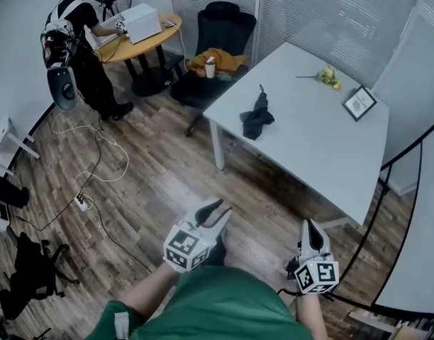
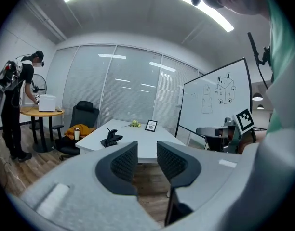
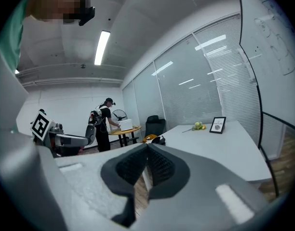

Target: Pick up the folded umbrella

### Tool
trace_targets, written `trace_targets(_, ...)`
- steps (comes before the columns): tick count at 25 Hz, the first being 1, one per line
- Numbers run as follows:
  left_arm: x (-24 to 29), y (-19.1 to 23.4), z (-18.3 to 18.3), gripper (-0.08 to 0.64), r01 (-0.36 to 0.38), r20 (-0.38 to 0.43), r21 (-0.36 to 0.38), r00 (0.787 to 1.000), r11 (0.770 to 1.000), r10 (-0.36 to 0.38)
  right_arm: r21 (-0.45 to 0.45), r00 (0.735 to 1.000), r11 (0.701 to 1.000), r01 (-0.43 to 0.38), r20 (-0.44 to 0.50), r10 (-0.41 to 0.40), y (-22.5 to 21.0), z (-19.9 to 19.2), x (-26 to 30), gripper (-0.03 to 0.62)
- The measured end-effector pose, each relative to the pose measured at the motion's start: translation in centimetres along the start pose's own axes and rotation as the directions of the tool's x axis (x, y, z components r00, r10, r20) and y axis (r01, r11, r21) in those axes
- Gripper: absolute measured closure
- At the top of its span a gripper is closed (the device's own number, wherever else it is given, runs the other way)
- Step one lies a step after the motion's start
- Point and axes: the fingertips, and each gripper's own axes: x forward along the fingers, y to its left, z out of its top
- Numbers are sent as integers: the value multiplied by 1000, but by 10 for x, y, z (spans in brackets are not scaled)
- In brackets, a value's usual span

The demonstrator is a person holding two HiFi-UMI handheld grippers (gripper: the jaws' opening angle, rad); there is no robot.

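Note:
The folded black umbrella (image 1: pixel 256 117) lies near the left edge of the white table (image 1: pixel 309 147), far ahead of both grippers. My left gripper (image 1: pixel 215 213) hangs over the wooden floor, well short of the table. In the left gripper view the umbrella (image 2: pixel 111 139) shows beyond the left gripper (image 2: pixel 146 154), whose jaws stand close together with only a narrow slit and nothing in it. My right gripper (image 1: pixel 310 227) floats near the table's front corner. Its pads meet in the right gripper view (image 3: pixel 147 151), empty, with the umbrella (image 3: pixel 159 139) just above them.
A framed picture (image 1: pixel 359 103) and yellow flowers (image 1: pixel 328 76) sit on the far side of the table. A black chair (image 1: pixel 220 30) with an orange cloth and a cup (image 1: pixel 210 68) stands behind it. A person (image 1: pixel 82 44) works at a round wooden table. Cables (image 1: pixel 96 168) trail on the floor.

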Motion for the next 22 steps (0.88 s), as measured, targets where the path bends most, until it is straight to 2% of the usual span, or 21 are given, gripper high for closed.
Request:
trace_targets(4, 43, 41, 29, 430, 33, 36, -10, 999, 999, -32, -20, 999, 999, 47, -9, -47, -16, 20, 45, 589)
trace_targets(13, 112, 136, 49, 431, 95, 18, -70, 995, 993, -94, -25, 994, 994, 106, -24, -107, -11, 50, 145, 589)
trace_targets(22, 182, 204, 47, 431, 53, -24, -168, 998, 984, -58, -13, 989, 993, 120, -81, -120, -40, 49, 211, 589)
